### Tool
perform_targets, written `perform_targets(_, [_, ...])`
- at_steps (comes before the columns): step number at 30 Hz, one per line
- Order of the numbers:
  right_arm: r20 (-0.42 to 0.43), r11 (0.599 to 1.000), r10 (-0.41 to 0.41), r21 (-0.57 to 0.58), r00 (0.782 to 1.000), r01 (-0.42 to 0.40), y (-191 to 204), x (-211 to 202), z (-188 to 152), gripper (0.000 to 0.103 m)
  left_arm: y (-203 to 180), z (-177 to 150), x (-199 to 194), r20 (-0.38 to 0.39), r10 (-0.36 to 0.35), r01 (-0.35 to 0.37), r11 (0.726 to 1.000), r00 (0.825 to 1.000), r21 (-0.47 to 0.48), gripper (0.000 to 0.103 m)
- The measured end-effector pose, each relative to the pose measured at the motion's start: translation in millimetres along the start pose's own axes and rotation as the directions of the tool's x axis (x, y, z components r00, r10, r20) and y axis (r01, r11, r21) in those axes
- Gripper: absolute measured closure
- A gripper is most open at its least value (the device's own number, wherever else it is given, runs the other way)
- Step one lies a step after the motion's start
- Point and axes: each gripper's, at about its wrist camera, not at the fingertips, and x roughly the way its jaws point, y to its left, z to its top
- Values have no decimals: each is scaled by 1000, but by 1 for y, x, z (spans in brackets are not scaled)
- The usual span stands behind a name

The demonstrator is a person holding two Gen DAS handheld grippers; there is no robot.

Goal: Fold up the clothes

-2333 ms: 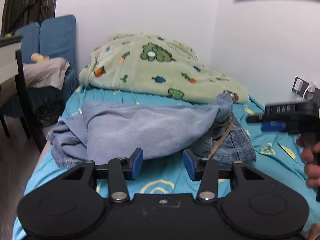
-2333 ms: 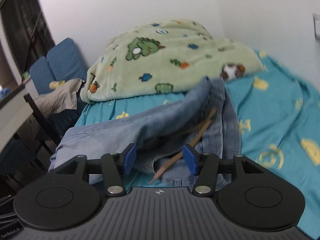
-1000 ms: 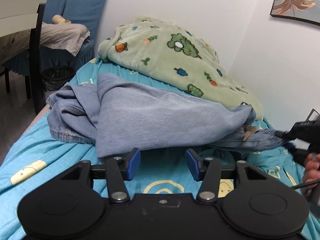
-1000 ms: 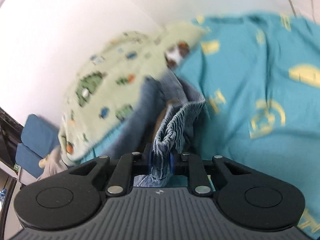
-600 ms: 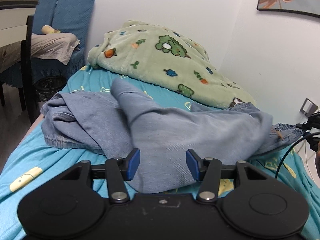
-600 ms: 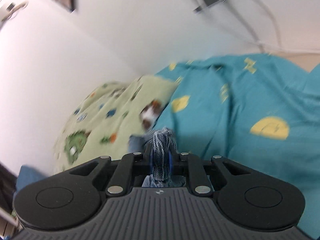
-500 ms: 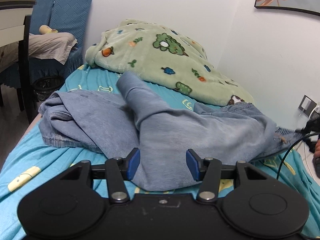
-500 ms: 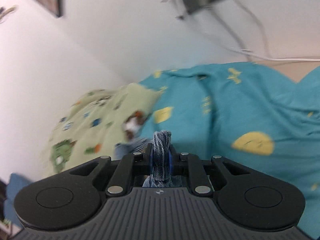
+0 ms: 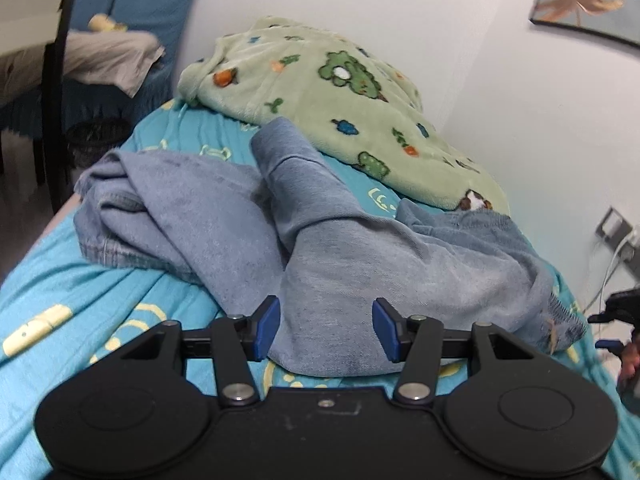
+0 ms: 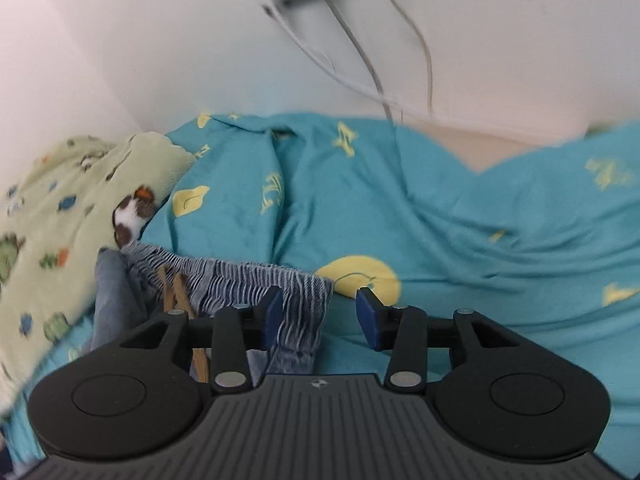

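Pale blue denim trousers (image 9: 360, 256) lie rumpled across the turquoise bed sheet (image 9: 80, 296), legs bunched at the left, waist end at the right. My left gripper (image 9: 324, 326) hovers open just above the near fold, nothing between its blue pads. In the right wrist view the gathered elastic waistband (image 10: 248, 280) with a tan drawstring (image 10: 176, 296) lies on the sheet. My right gripper (image 10: 318, 316) has its jaws opening; the waistband's corner rests against the left pad (image 10: 274, 312) and the right pad stands apart from it. The right gripper also shows at the left view's far right edge (image 9: 620, 312).
A green cartoon-print fleece blanket (image 9: 328, 96) is heaped at the back against the white wall. A wall socket with white cables (image 10: 360, 40) hangs above the bed's right end. A blue chair with a grey cloth (image 9: 112, 56) and a dark table leg (image 9: 52, 120) stand at the left.
The right gripper pulled the waistband out to the right, stretching the trousers across the bed, then spread its jaws and let the band drop onto the sheet. The left gripper stayed open and nearly still.
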Motion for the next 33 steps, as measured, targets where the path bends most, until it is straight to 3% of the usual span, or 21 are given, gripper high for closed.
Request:
perform_targets(3, [-5, 994, 111, -10, 994, -111, 6, -27, -13, 56, 11, 4, -1, -7, 4, -5, 998, 1000, -66, 54])
perform_targets(6, [-68, 971, 234, -41, 970, -238, 25, -40, -34, 53, 23, 8, -4, -5, 18, -19, 993, 1000, -121, 54])
perform_targets(11, [-185, 902, 412, -59, 892, -429, 54, -44, -63, 38, 28, 15, -11, 20, 58, -54, 988, 998, -147, 50])
perform_targets(13, [-226, 881, 448, -51, 865, -470, 61, -42, -70, 31, 28, 17, -11, 26, 73, -68, 986, 997, -150, 48])
perform_targets(16, [-285, 869, 449, -80, 847, -488, 73, -36, -83, 31, 33, 19, -10, 24, 84, -79, 983, 996, -168, 48])
perform_targets(18, [-333, 859, 454, -83, 826, -505, 79, -30, -92, 35, 39, 23, -10, 23, 98, -92, 979, 995, -182, 48])
perform_targets(21, [-394, 847, 460, -72, 796, -526, 88, -23, -104, 51, 57, 36, -15, 52, 133, -118, 967, 990, -225, 45])
perform_targets(23, [-391, 841, 464, -89, 795, -534, 92, -25, -105, 79, 70, 42, -13, 42, 129, -113, 958, 991, -264, 45])
perform_targets(25, [-366, 820, 498, -95, 786, -564, 94, -30, -98, 96, 80, 45, -6, 23, 121, -108, 947, 992, -302, 45])
perform_targets(30, [-209, 744, 632, -106, 746, -660, 98, -56, -73, 99, 90, 43, 17, -20, 49, -53, 929, 999, -367, 50])
perform_targets(33, [-177, 721, 666, -100, 725, -686, 100, -59, -63, 99, 91, 41, 30, -31, -26, 12, 918, 999, -397, 50])
